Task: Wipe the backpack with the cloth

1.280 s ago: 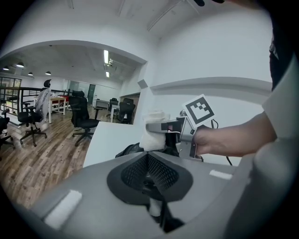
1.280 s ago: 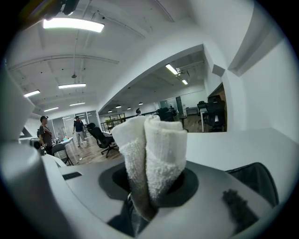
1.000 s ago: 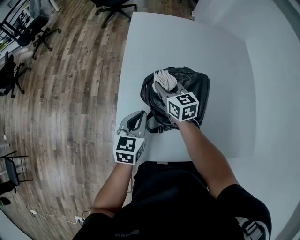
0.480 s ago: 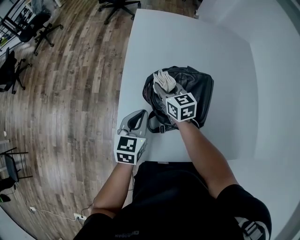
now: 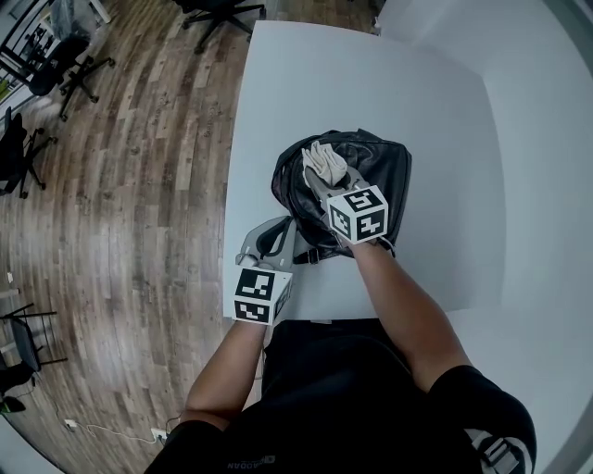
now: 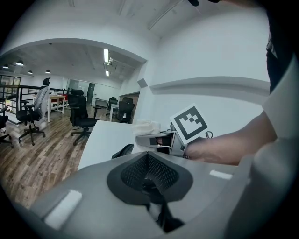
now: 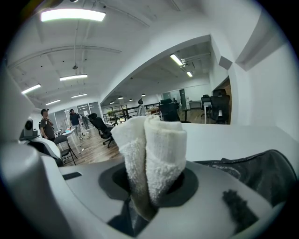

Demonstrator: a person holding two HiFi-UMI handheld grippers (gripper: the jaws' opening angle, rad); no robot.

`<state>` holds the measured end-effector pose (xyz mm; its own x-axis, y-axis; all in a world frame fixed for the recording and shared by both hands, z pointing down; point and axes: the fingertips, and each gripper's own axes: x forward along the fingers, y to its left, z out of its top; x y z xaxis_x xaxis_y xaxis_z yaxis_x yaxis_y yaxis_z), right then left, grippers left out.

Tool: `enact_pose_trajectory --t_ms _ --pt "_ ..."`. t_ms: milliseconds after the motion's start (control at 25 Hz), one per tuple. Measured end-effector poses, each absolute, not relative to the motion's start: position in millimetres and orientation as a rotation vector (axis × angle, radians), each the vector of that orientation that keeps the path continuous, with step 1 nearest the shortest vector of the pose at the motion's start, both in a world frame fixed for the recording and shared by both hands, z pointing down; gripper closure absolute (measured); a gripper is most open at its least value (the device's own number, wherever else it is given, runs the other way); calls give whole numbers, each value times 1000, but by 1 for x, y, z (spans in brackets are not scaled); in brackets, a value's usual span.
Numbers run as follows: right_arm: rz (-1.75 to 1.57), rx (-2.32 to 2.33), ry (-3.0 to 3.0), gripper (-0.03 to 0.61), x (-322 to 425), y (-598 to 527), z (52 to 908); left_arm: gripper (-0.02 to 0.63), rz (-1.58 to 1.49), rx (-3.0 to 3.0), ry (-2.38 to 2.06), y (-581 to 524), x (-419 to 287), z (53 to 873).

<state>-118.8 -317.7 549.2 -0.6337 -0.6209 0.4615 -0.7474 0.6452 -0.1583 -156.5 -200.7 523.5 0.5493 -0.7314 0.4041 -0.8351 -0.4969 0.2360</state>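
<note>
A black leather backpack (image 5: 371,176) lies on the white table (image 5: 306,83). My right gripper (image 5: 326,178) rests over its left part, shut on a folded white cloth (image 5: 323,160) that sticks out past the jaws. In the right gripper view the cloth (image 7: 152,144) stands between the jaws, with the backpack (image 7: 254,170) low on the right. My left gripper (image 5: 271,237) hovers at the table's left front edge, beside the backpack's strap, shut and holding nothing. The left gripper view shows the right gripper's marker cube (image 6: 189,123), the cloth (image 6: 145,127) and a bit of backpack (image 6: 124,150).
The table's left edge (image 5: 232,185) drops to a wooden floor (image 5: 130,204). Office chairs (image 5: 218,11) stand beyond the far edge and at the far left (image 5: 65,65). People stand far off in the office (image 7: 44,122). A white wall lies to the right.
Little differs. The right gripper with the cloth has slid slightly down the backpack's left side. The left gripper has edged a little to the right.
</note>
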Motion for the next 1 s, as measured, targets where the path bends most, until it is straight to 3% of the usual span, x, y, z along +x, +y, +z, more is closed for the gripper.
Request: enact_pose_trajectory --t_ms 1000 --pt "438 1303 -2458 471 -30 -308 496 609 389 2480 -1177 -185 -99 511"
